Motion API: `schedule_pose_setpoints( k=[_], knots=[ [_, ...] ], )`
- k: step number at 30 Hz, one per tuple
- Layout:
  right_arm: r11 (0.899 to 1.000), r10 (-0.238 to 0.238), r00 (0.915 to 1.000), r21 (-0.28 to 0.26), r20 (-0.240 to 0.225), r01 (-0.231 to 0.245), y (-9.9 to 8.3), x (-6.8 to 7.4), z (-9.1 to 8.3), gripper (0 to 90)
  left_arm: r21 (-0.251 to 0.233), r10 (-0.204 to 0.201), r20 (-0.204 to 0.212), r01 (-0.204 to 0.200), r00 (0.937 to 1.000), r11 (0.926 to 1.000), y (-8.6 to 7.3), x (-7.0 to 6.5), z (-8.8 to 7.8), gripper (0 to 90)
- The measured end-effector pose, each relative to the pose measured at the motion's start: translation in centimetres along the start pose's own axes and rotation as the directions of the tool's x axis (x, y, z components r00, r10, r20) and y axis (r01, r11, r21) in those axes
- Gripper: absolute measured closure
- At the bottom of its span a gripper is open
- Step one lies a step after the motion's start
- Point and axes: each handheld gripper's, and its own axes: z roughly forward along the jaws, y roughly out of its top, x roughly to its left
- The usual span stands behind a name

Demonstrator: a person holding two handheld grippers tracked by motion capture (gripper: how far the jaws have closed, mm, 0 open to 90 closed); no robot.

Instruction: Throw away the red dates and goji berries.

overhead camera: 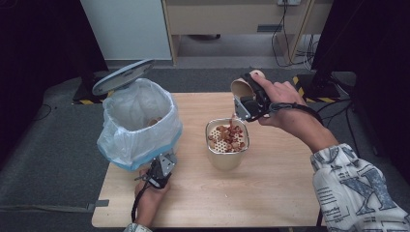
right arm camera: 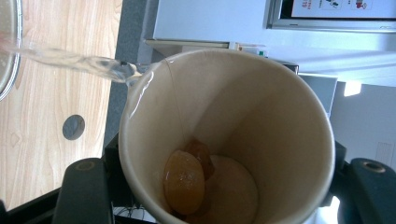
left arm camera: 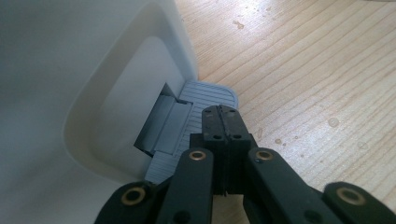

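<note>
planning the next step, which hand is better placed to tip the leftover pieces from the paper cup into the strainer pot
Right. Its gripper already holds the tilted paper cup over the strainer pot; the left gripper, shut, rests on the bin's pedal.

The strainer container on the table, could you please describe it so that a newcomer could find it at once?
On the wooden table, right of the white pedal bin with its plastic liner, stands a beige square container. It alone has a perforated insert holding brownish food pieces, and a tilted paper cup is pouring into it.

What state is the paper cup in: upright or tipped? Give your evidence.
Tipped. The right tool holds the paper cup on its side above the strainer pot, and liquid streams over its rim.
</note>
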Motion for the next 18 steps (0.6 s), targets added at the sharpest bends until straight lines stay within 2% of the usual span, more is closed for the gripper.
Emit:
schedule_pose_setpoints(
  k=[9, 13, 16, 18],
  knots=[
    [1.000, -0.004, 0.9999, 0.007, 0.012, 0.004, -0.20, -0.29, -0.22, 31.7, 0.000, 0.000, 0.000, 0.000, 1.0000, 1.0000, 0.00, 0.00, 0.00, 89.6],
    [0.999, -0.037, 0.9989, 0.018, 0.030, 0.036, -0.10, -0.49, -0.39, 31.8, 0.000, 0.000, -0.001, 0.000, 1.0000, 1.0000, 0.00, -0.01, 0.00, 89.6],
    [0.995, -0.096, 0.9942, 0.038, 0.048, 0.094, 0.19, -0.50, -0.50, 31.8, 0.000, 0.000, -0.001, 0.000, 1.0000, 1.0000, 0.00, -0.01, 0.00, 89.6],
    [0.993, -0.111, 0.9926, 0.039, 0.050, 0.109, 0.34, -0.48, -0.52, 31.9, 0.000, -0.001, -0.001, 0.001, 1.0000, 1.0000, 0.00, -0.01, 0.00, 89.5]
  ],
)
